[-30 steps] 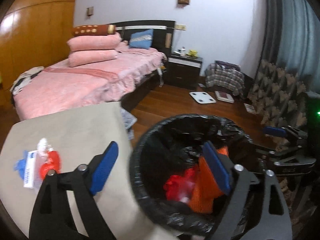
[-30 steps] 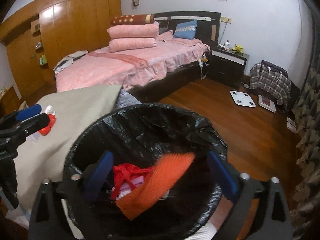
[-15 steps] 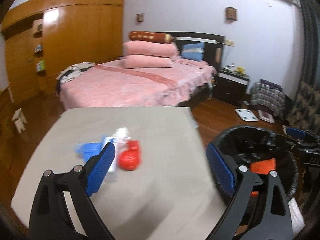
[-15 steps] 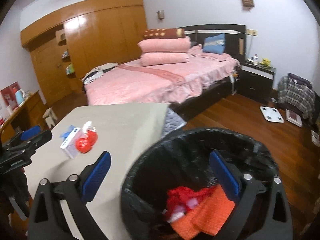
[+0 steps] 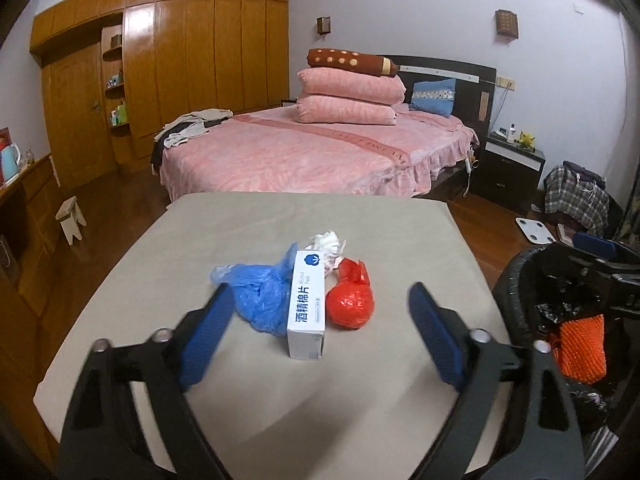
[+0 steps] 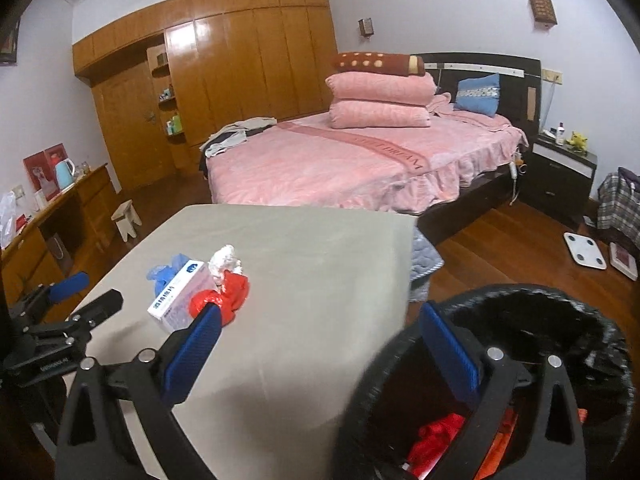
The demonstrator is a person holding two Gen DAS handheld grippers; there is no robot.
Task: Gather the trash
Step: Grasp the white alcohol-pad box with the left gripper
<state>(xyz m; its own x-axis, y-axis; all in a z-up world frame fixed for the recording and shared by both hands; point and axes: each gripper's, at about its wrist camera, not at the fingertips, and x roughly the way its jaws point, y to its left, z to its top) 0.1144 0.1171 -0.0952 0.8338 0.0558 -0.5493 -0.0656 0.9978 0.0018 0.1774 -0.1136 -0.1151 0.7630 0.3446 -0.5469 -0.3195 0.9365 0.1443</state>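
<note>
On the grey table [image 5: 360,232] lie a white box with blue print [image 5: 306,304], a crumpled blue plastic bag [image 5: 262,294], a red plastic wad [image 5: 350,300] and a white crumpled tissue [image 5: 329,242]. My left gripper [image 5: 318,330] is open and empty, just short of the box. The black-lined trash bin [image 6: 560,320] stands at the table's right and holds orange mesh [image 5: 582,346] and red trash [image 6: 436,434]. My right gripper [image 6: 320,344] is open and empty over the bin's near rim. The box [image 6: 176,294] and red wad [image 6: 224,300] also show in the right wrist view.
A pink bed [image 5: 316,152] with stacked pillows stands behind the table. A wooden wardrobe [image 5: 180,64] lines the far wall. A small stool [image 5: 72,218] is at the left, a white scale [image 5: 535,230] and a plaid bag [image 5: 576,196] on the floor at the right.
Both grippers have swung left, away from over the bin towards the table. The left gripper now faces the trash pile. The orange mesh lies in the bin.
</note>
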